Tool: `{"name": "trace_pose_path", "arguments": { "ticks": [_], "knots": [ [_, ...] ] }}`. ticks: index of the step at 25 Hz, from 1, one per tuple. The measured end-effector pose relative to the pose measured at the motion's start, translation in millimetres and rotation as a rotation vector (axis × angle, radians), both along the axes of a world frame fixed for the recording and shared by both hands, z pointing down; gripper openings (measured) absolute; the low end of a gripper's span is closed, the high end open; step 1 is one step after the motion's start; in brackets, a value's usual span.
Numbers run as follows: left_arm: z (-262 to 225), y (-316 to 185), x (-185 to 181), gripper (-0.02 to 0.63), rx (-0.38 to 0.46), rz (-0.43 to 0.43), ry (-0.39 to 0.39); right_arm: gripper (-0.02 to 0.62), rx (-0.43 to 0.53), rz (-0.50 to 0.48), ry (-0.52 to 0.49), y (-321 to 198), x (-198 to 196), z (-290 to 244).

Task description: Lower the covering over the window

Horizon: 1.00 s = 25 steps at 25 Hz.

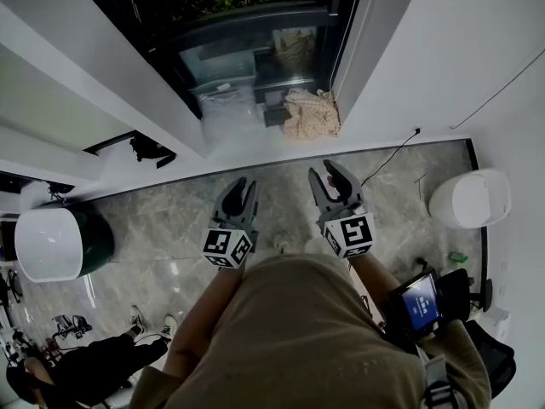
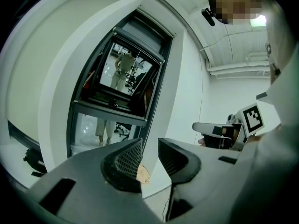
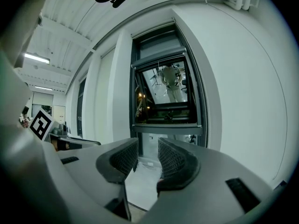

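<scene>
Left fingers (image 2: 127, 161): released. The ribbed pads stand apart with only air between them, and the left gripper (image 1: 243, 185) points toward 12 o'clock in the head view.
Right fingers (image 3: 175, 160): released as well, with nothing between the pads. The right gripper (image 1: 324, 170) lies beside the left, a little further forward.
Floor (image 1: 170, 220): a strip of it lies between both sets of fingertips and the sill (image 1: 247, 147), so neither gripper touches anything.
Window (image 1: 255, 54): at 12 o'clock of both grippers, set in a deep recess. Its long axis is upright.
Covering (image 3: 158, 43): we judge it to be the pale band across the head of the frame, at 12 o'clock high above the fingers. It runs crosswise and must travel down.
Thin line (image 1: 344, 32): it runs along the frame's right edge, at 1 o'clock of the right gripper. It may be a pull cord, but we cannot tell.
Nearer hand: the right, we judge. It needs to reach forward and up.
</scene>
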<state>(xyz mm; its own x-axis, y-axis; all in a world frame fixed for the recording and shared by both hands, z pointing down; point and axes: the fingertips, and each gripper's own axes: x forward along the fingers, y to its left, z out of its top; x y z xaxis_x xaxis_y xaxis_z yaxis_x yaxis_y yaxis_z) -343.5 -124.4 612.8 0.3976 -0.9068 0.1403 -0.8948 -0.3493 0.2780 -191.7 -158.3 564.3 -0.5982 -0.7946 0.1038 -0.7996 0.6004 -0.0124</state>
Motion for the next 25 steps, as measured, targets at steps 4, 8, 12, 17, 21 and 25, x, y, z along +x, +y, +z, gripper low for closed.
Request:
{"name": "trace_pose_path", "arguments": {
  "ticks": [4, 8, 12, 17, 21, 25],
  "knots": [
    [6, 5, 3, 0.115, -0.02, -0.012, 0.008, 0.139, -0.031, -0.004, 0.001, -2, 6, 7],
    [9, 5, 6, 0.114, -0.03, -0.023, 0.015, 0.139, -0.035, -0.023, -0.003, -3, 5, 7],
    [7, 7, 17, 0.114, -0.028, -0.026, 0.015, 0.139, -0.028, -0.035, 0.002, -1, 13, 6],
    [0, 9, 46, 0.112, -0.029, -0.019, 0.015, 0.139, -0.033, -0.037, -0.002, 6, 38, 0],
    [-6, 16, 81, 0.111, -0.023, -0.004, 0.017, 0.138, -0.036, -0.031, -0.008, 18, 68, -6],
    [-12, 27, 115, 0.11, -0.019, 0.002, 0.021, 0.138, -0.039, -0.029, -0.002, 35, 101, -9]
  ]
}}
